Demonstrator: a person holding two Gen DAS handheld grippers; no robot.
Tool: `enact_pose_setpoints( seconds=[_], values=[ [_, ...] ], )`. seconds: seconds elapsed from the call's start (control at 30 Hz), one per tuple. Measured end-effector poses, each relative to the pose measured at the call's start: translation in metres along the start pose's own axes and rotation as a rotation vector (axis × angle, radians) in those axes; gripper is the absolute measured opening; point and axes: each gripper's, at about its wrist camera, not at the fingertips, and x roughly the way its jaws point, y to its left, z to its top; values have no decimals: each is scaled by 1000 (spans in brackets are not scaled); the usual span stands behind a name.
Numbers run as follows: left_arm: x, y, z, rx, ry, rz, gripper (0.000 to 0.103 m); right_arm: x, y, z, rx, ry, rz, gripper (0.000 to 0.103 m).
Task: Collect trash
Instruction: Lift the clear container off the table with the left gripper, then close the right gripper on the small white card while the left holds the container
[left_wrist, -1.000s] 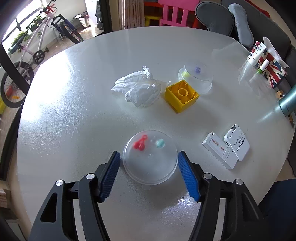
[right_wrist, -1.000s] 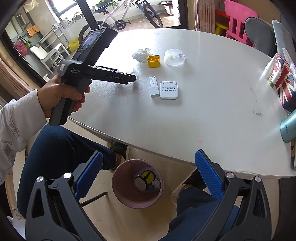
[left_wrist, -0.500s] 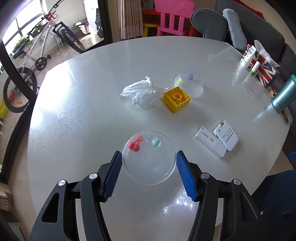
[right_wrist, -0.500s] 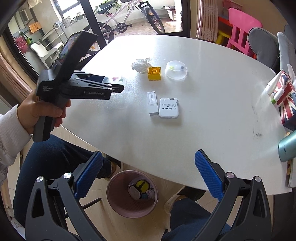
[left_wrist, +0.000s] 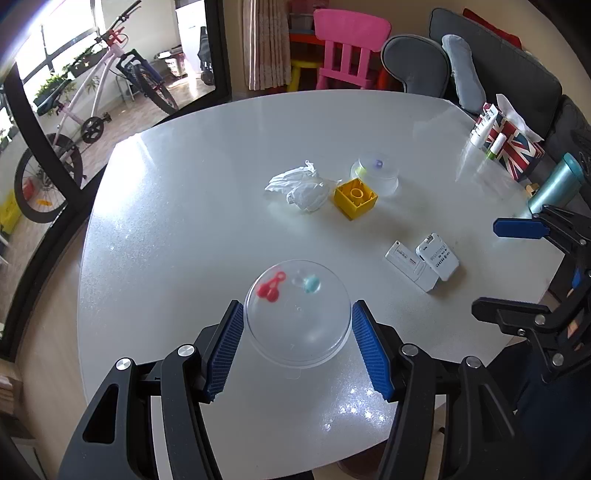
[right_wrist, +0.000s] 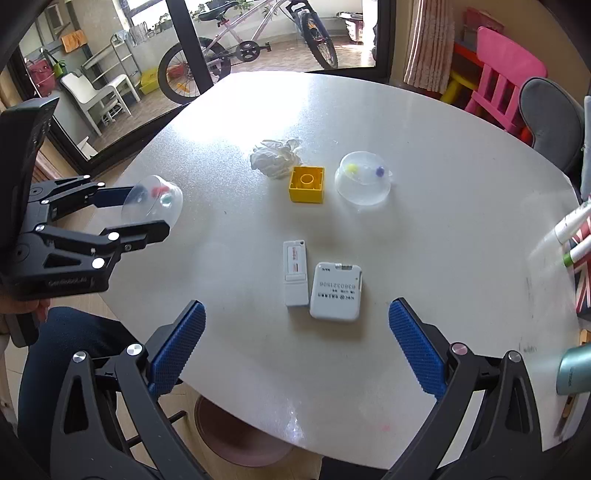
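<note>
My left gripper (left_wrist: 297, 339) is shut on a clear plastic dome lid (left_wrist: 297, 314) with red and teal bits on it, and holds it above the white round table (left_wrist: 192, 206). In the right wrist view the left gripper (right_wrist: 110, 206) carries the lid (right_wrist: 153, 201) at the table's left edge. My right gripper (right_wrist: 295, 350) is open and empty over the table's near edge. A crumpled white tissue (left_wrist: 301, 186), a yellow toy block (left_wrist: 355, 197) and a second clear dome lid (left_wrist: 375, 173) lie mid-table. A pinkish trash bin (right_wrist: 236, 439) sits on the floor under the near edge.
Two white flat boxes (right_wrist: 321, 280) lie just ahead of the right gripper. A Union Jack tissue box (left_wrist: 511, 146) with tubes and a teal bottle (left_wrist: 554, 182) stand at the table's right edge. A pink chair and a bicycle stand beyond the table.
The left gripper has lifted the dome lid off the table and drawn back toward the near left edge. The right gripper has moved forward over the table, so the bin is mostly hidden below.
</note>
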Motion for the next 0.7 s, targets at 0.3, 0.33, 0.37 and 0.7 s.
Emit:
enact_pose_setpoints(
  seconds=[0.3, 0.33, 0.37, 0.7],
  values=[
    [1, 8, -3, -12, 1, -1, 59, 44, 3, 27, -27, 23, 24, 93],
    [0, 8, -3, -12, 1, 0, 59, 48, 3, 29, -31, 27, 24, 88],
    [1, 9, -3, -13, 2, -1, 59, 52, 3, 31, -33, 34, 24, 83],
    [3, 12, -5, -21, 6, -8, 59, 76, 10, 33, -72, 91, 6, 45]
  ],
)
